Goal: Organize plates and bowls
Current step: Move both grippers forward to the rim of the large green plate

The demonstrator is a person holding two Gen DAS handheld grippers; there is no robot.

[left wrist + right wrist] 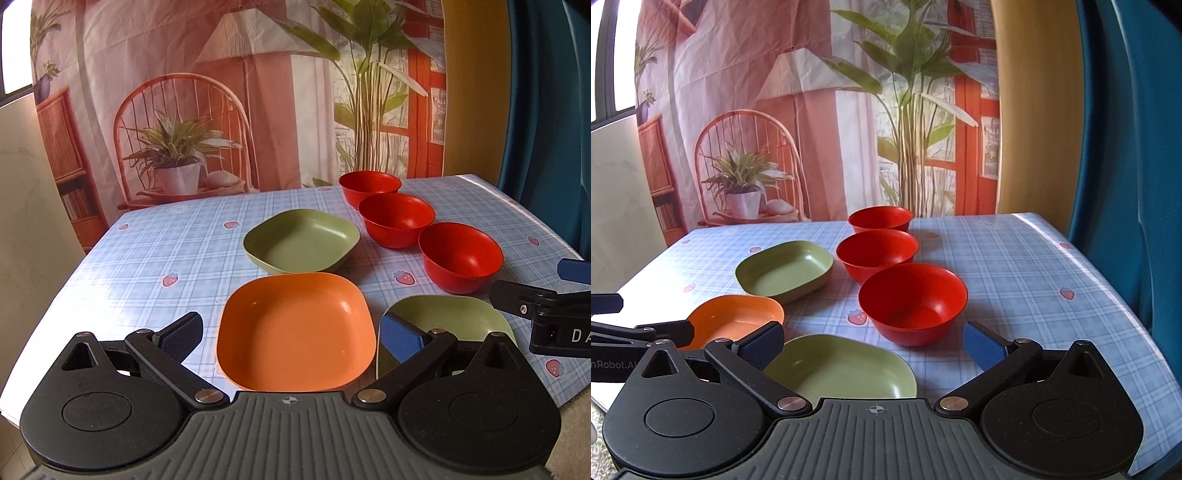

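We see the worktop [147,251] mid-frame. Orange plate [295,332] lower center, 2 green plates: far one [301,240] center, near one [454,317] lower right. 3 red bowls [397,219] run diagonally right of center. Left claw [291,338] spread, empty; right claw [873,343] spread, empty.
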